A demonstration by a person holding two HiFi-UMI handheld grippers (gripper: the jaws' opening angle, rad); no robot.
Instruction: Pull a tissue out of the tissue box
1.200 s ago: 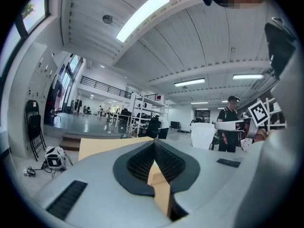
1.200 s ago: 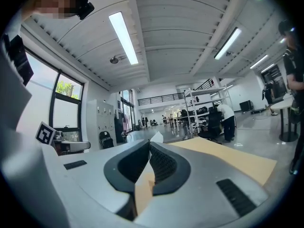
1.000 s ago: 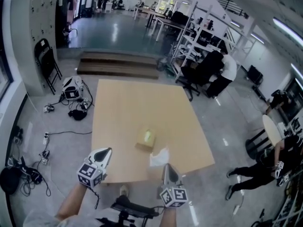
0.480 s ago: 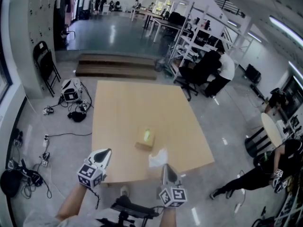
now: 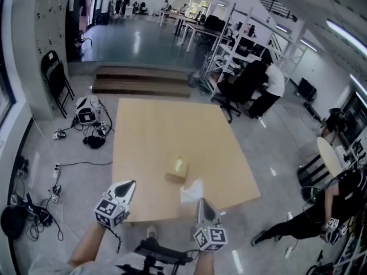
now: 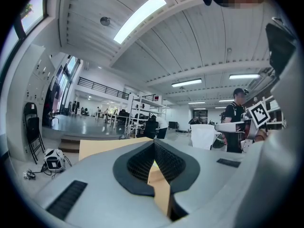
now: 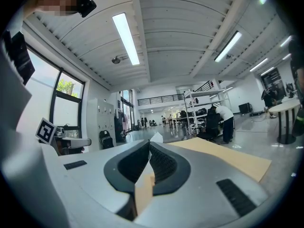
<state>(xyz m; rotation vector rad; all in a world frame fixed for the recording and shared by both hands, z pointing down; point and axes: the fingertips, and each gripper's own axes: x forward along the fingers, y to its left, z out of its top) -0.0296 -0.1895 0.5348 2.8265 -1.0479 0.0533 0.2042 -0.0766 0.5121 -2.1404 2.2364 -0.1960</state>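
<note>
Nothing has moved; your right gripper [image 5: 202,201] stays clenched on the tissue [image 5: 192,190], between the tissue box [image 5: 176,169] and the near edge of the table [image 5: 149,130]; your left gripper [image 5: 128,184] is closed on nothing; bare table lies beyond.

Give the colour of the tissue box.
The tissue box is tan with a yellow-green top, clearest in the head view.

Head view steeply down; gripper views level, near; table [image 5: 160,130] shared

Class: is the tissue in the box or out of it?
Out: the tissue shows whole beside the tissue box, pinched in the right claw.
</note>
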